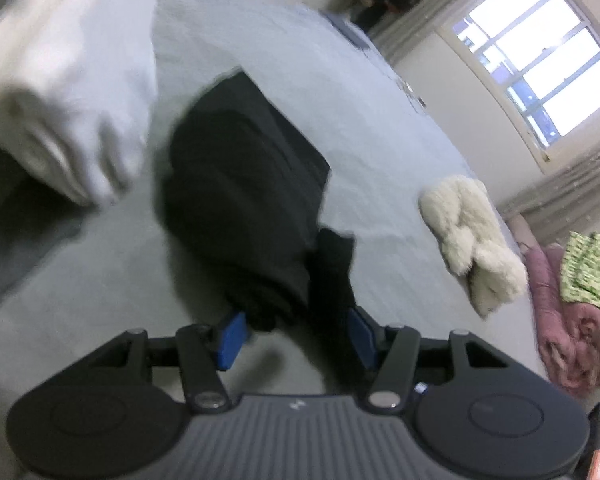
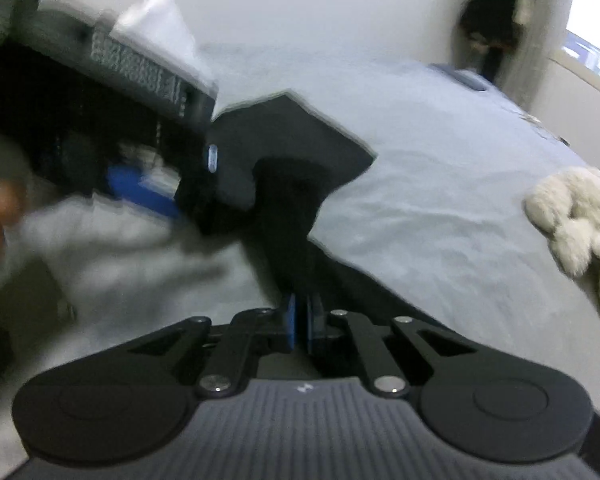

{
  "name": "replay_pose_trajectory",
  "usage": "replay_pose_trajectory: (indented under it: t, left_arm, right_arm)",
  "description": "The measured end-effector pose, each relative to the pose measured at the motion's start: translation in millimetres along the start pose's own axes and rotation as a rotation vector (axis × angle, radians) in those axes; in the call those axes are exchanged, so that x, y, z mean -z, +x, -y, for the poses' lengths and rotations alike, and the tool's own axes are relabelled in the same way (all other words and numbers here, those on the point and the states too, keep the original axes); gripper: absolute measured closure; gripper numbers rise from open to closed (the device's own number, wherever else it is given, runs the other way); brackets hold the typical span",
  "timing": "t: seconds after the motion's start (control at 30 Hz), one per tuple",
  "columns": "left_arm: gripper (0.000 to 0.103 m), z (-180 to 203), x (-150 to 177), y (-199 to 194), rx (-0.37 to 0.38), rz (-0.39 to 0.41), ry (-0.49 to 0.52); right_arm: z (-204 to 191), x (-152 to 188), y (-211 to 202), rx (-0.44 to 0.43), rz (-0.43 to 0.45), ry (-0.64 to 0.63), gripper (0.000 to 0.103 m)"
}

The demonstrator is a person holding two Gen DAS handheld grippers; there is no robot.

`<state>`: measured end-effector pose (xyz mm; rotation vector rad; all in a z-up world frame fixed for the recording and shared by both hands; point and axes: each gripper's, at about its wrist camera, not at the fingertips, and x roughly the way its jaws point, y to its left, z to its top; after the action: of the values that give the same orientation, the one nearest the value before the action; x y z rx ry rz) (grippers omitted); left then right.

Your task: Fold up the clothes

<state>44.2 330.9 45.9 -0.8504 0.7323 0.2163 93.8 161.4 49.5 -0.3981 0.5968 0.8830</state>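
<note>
The dark garment (image 1: 240, 184) lies partly folded on the bed (image 1: 380, 128), whose pale sheet is rumpled around it. A stack of folded white fabric (image 1: 60, 92) sits to its left in the left wrist view, and a fluffy cream item (image 1: 472, 240) lies well apart to its right, nearer the window (image 1: 540, 64). Beyond the bed's edge, pink bedding (image 1: 572, 340) carries a green patterned cloth (image 1: 592, 272).

The left hand-held gripper (image 1: 296, 336) has its jaws parted, with the near end of the dark garment between the blue pads (image 1: 232, 340); the view is too blurred to tell whether they press on it.

The right hand-held gripper (image 2: 302, 328) has its blue pads brought together, and a narrow strip of the dark garment (image 2: 288, 208) runs up from them; a pinch on it cannot be confirmed. The right wrist view also shows the left gripper, blurred, at the garment's left side.
</note>
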Motion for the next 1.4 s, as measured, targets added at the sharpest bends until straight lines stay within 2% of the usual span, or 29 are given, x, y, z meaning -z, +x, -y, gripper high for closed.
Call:
replay_pose_trajectory:
  t: [0.07,0.17,0.2,0.23,0.3,0.37,0.47,0.53,0.57,0.63,0.7,0.77,0.83,0.93,1.07,1.13,1.2,1.27,1.33,1.4]
  left_arm:
    - [0.046,-1.2,0.5,6.9,-0.008,-0.010,-0.020]
    - [0.049,-1.6,-2.8,15.7,-0.062,0.025,0.005]
    - [0.062,-1.1,-4.4,20.3,-0.076,0.033,0.024]
    - [0.083,-0.7,-6.1,25.7,-0.093,0.036,0.044]
    - [0.091,1.2,-9.8,32.6,-0.134,0.056,0.075]
    - [0.091,6.2,-16.2,35.1,-0.169,0.116,0.132]
    - [0.092,9.2,-34.7,36.2,-0.222,0.253,0.213]
    - [0.092,-6.7,-52.9,32.0,-0.243,0.333,0.167]
    - [0.092,-14.7,-57.4,29.8,-0.255,0.343,0.141]
    - [0.092,-19.4,-56.1,28.2,-0.281,0.326,0.155]
    - [0.091,-12.5,-51.1,29.1,-0.297,0.269,0.211]
    - [0.080,-1.4,-45.0,26.0,-0.308,0.219,0.270]
    - [0.058,8.3,-37.5,18.8,-0.291,0.192,0.313]
    - [0.052,18.2,-23.8,7.2,-0.221,0.154,0.352]
    - [0.047,27.3,-12.9,13.1,-0.205,0.092,0.426]
    - [0.047,26.0,-9.6,18.1,-0.209,0.064,0.441]
    - [0.048,23.8,-6.5,21.1,-0.183,0.034,0.437]
    - [0.053,28.0,-1.7,20.9,-0.170,0.012,0.477]
    - [0.083,33.6,2.6,20.8,-0.193,-0.007,0.535]
    - [0.087,38.3,6.4,20.1,-0.217,-0.022,0.588]
  right_arm:
    - [15.6,1.1,-13.2,0.000,0.062,0.134,0.099]
    - [21.8,5.7,-28.6,-0.002,0.100,0.213,0.098]
    - [23.2,6.8,-31.2,0.005,0.101,0.235,0.098]
    - [24.5,7.5,-32.5,0.014,0.098,0.258,0.098]
    - [25.8,9.3,-34.1,0.025,0.088,0.296,0.098]
    - [24.2,11.9,-33.4,0.018,0.074,0.319,0.098]
    - [9.4,12.9,-35.1,0.019,0.083,0.282,0.098]
    - [1.4,12.8,-32.7,-0.004,0.092,0.301,0.097]
    - [-5.5,12.9,-29.4,-0.008,0.082,0.277,0.097]
    - [-21.7,13.5,-21.9,-0.008,0.055,0.199,0.093]
    - [-37.3,16.2,-14.5,-0.053,0.023,0.095,0.093]
    - [-50.0,19.2,-9.9,-0.075,0.008,0.018,0.092]
    - [-54.9,20.2,-8.7,-0.106,0.004,0.015,0.090]
    - [-61.6,21.8,-14.7,-0.194,0.005,-0.008,0.090]
    - [-51.3,25.3,-31.9,-0.155,0.023,-0.006,0.090]
    - [-25.7,31.9,-46.0,-0.081,0.023,0.083,0.088]
    - [2.3,42.8,-62.0,-0.004,0.015,0.176,0.087]
    - [31.3,60.9,-81.6,0.062,-0.001,0.258,0.087]
    - [49.7,83.2,-98.6,0.139,-0.027,0.250,0.087]
    - [65.5,100.6,-105.9,0.211,-0.062,0.245,0.087]
